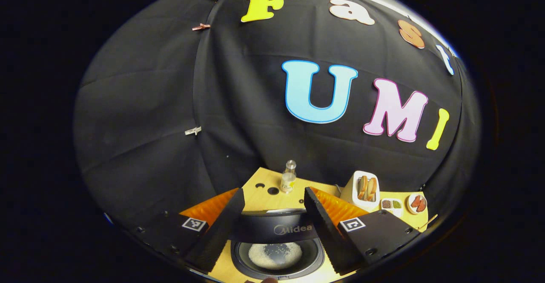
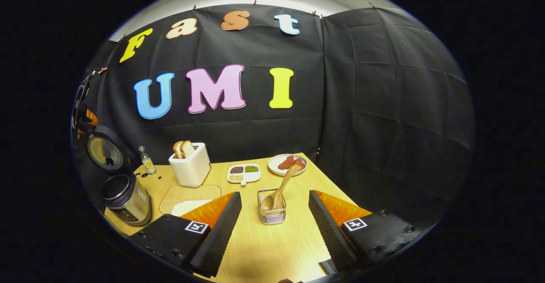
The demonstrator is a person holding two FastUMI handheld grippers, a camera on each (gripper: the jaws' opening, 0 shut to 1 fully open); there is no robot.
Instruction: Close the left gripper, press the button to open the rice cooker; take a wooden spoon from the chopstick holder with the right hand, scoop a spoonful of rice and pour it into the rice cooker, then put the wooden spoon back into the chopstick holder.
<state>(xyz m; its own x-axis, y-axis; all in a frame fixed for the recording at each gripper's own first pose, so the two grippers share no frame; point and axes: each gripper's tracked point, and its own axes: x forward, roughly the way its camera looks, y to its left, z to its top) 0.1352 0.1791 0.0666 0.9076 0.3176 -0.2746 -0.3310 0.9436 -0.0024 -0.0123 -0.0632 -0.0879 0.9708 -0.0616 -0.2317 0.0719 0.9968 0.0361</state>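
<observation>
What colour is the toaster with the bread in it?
The toaster is white or cream, with two browned slices sticking up. It shows best in the right gripper view.

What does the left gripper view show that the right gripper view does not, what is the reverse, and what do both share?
Left gripper view: a look down into the open rice cooker, with white rice in its pot.
Right gripper view: the chopstick holder with the wooden spoon in it, and a clear tray of rice.
Both: rice cooker, toaster, bottle, divided dish, plate.

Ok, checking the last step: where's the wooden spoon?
In the right gripper view, the wooden spoon leans in the wire chopstick holder, mid-table, just ahead of the open right gripper.
</observation>
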